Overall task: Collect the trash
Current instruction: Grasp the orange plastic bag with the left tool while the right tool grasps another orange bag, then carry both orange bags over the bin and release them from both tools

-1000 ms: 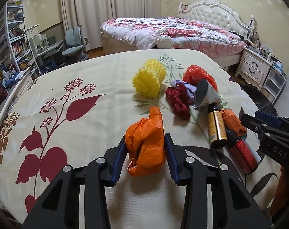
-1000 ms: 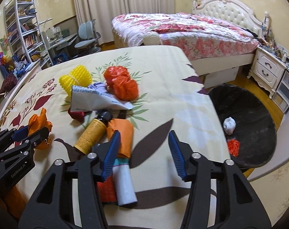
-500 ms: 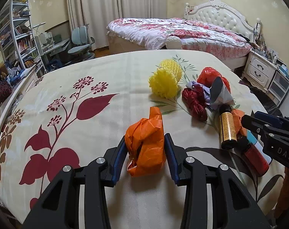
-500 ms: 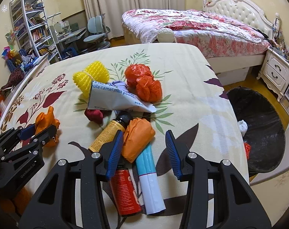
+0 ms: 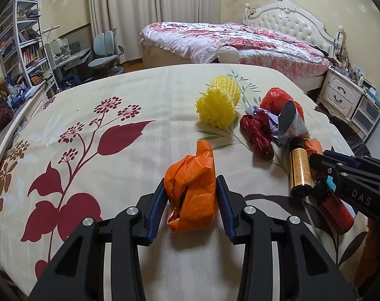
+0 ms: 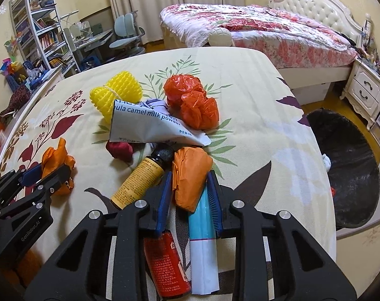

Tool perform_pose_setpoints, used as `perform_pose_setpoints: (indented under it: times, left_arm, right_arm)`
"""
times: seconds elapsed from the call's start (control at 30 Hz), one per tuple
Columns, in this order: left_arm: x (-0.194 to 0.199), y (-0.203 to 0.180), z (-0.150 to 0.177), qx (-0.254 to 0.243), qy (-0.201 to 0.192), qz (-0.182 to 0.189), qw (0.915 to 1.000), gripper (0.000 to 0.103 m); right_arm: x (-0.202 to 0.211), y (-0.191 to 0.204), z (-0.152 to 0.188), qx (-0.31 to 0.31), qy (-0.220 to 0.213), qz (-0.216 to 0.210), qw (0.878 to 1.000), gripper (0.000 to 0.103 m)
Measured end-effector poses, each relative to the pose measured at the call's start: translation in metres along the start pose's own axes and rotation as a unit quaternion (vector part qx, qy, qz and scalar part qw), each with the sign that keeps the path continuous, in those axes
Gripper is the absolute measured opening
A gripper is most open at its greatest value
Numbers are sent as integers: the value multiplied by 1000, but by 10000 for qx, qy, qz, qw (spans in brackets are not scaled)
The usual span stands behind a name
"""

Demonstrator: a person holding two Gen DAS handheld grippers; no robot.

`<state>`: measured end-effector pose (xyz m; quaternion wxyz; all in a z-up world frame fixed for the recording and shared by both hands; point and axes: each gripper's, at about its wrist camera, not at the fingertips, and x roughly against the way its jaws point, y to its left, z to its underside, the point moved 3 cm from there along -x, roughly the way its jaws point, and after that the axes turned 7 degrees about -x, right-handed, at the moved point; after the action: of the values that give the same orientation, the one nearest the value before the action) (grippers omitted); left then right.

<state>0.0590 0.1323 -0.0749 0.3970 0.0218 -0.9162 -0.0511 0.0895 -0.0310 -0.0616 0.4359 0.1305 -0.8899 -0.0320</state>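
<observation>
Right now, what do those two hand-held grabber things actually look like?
Both are matte black plastic with cut-out triangular frames, silver bolt heads and ribbed blue pads on their two fingers. The left gripper bears white "GenRobot.AI" lettering on its side; the right gripper reads "DAS". No cables or sleeves show.

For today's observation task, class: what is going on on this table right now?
A person is clearing trash from a cloth-covered table, a gripper in each hand. The left gripper holds a crumpled orange bag. The right gripper has its jaws closing around another orange wad, which lies on a blue and white tube. A yellow bottle, red can and milk powder pouch wait. A black bin bag stands open beside the table.
</observation>
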Motion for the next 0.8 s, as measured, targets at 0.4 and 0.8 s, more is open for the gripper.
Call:
perform_pose_setpoints:
  times: [0.4,0.8]
  left_arm:
    - [12,0,-6,46,-160,35,9999,41]
    - [40,-39,-24,-209,-501,362,9979,41]
  right_arm:
    - [27,-15,-3,-112,-301,41,9995,26]
    - [63,-74,-4,-619,-687,425,9948,26]
